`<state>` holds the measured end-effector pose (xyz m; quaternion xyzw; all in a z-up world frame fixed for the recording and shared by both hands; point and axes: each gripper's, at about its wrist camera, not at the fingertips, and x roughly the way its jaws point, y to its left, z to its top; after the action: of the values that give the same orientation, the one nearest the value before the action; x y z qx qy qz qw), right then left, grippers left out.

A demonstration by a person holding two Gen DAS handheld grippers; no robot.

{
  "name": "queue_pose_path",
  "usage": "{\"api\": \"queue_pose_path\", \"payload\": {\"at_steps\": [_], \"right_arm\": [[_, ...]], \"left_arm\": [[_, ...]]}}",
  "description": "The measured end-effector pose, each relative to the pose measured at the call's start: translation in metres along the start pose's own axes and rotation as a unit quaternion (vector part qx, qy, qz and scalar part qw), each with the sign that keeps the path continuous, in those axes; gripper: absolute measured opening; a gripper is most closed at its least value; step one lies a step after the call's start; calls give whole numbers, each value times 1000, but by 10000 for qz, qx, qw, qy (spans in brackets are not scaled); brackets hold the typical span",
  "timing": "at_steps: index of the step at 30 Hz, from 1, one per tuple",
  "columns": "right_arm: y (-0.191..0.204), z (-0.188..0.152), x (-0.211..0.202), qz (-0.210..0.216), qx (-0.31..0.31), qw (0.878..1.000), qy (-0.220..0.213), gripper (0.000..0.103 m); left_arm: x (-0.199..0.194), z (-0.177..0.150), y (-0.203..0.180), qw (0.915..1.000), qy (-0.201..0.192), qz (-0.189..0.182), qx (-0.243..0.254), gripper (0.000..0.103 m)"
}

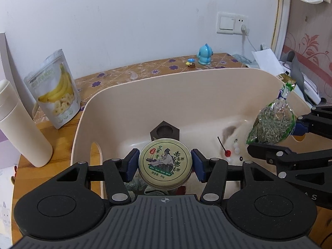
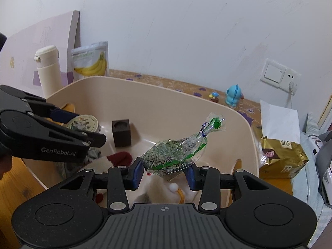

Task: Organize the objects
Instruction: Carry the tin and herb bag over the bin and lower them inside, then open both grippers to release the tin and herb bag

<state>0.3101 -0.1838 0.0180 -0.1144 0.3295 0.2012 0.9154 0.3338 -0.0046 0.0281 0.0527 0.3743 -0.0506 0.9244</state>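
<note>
Beige plastic tub point(image 1: 128, 95) fills the bench's middle, a plush toy point(image 1: 234, 143) and dark wooden block point(image 1: 164, 131) lying inside. Left tongs point(image 1: 165, 165) pinch a round tin point(image 1: 165, 161) over the tub's six o'clock edge; right tongs point(image 2: 164, 175), entering from three o'clock, pinch a herb bag point(image 2: 176, 151). Best lower each level onto bare floor before releasing.

Round tin point(image 1: 165, 161), lid printed with a seated figure and green leaves, held level above the near end of the beige bin point(image 1: 145, 95). Clear bag of dried green herbs point(image 2: 176, 151), neck tied, tilted, held above the bin's right side.
</note>
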Motion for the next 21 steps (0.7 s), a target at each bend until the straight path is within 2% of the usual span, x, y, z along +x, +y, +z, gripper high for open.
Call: {"api": "queue_pose_path", "payload": {"at_steps": [1,3,5,7,10,15,18,21], "right_arm": [[0,-1,1,-2,2,10000,19,48],[-1,-1,2,-3,20,10000,52,50],[-1,-2,2,-19,22,10000,70,50],[-1,-2,1,-45,25,10000,65,57],[-4,-2,-4,-91,85,9999,4,72],[-10,-2,-15,-85,171,9998,-82,81],[-12,-2,-24,-118,208,9996,-172,92],[-13,-3,-35,-143,238,9992,-281,99]], "left_arm": [[0,0,0,10000,8,10,-9,56],[-1,0,1,10000,-7,11,-51,56],[-4,0,1,9999,-92,-39,-33,64],[-8,-1,1,9998,-172,8,-16,75],[-15,-2,1,9996,-285,66,-16,78],[-30,-1,3,9989,-440,59,-137,81],[-40,-2,3,9985,-525,85,-163,83],[-51,-4,2,9980,-599,105,-184,83]]}}
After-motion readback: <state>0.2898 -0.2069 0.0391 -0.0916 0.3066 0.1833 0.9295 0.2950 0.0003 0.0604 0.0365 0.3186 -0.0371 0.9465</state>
